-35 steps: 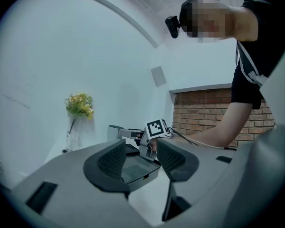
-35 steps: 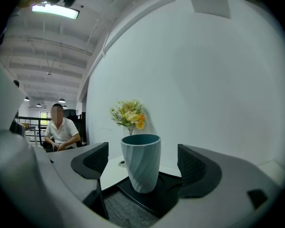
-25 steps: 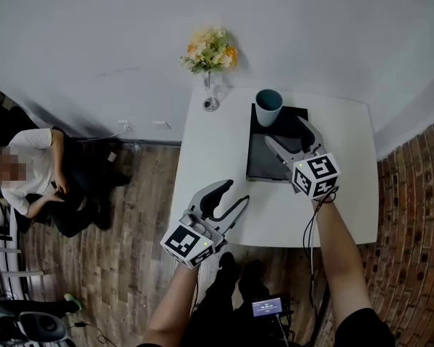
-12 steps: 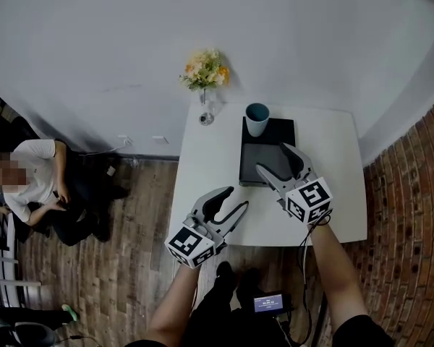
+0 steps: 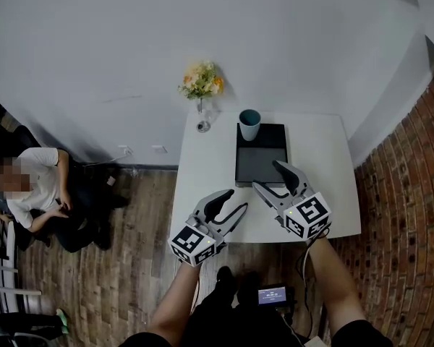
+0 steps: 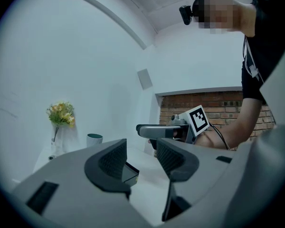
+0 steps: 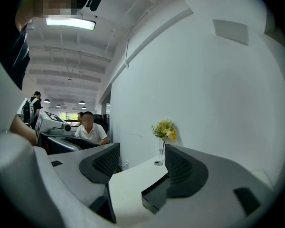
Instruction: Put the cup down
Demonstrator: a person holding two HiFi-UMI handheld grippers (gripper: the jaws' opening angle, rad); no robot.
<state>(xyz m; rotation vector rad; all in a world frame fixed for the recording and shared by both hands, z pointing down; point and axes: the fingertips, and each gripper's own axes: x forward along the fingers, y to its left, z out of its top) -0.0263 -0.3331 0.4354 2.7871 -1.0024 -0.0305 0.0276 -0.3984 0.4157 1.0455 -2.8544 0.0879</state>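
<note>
A teal-rimmed white cup (image 5: 249, 123) stands upright on the far end of a black tray (image 5: 260, 157) on the white table (image 5: 325, 172); the left gripper view shows the cup (image 6: 94, 139) too. My right gripper (image 5: 271, 177) hovers over the tray's near edge, well back from the cup. It is open, its jaws have just been closing, and nothing is between them. My left gripper (image 5: 231, 202) is open and empty at the table's near left edge. In the right gripper view, the jaws (image 7: 141, 163) frame the tray's corner (image 7: 154, 198).
A glass vase of flowers (image 5: 201, 85) stands at the table's far left corner, close to the cup. Behind the table is a white wall and to the right a brick wall (image 5: 412, 215). A person (image 5: 36, 186) sits on the floor at the left.
My right gripper has drawn back from the cup toward the table's near edge, and its jaws have narrowed. The cup stays on the tray. My left gripper has shifted a little.
</note>
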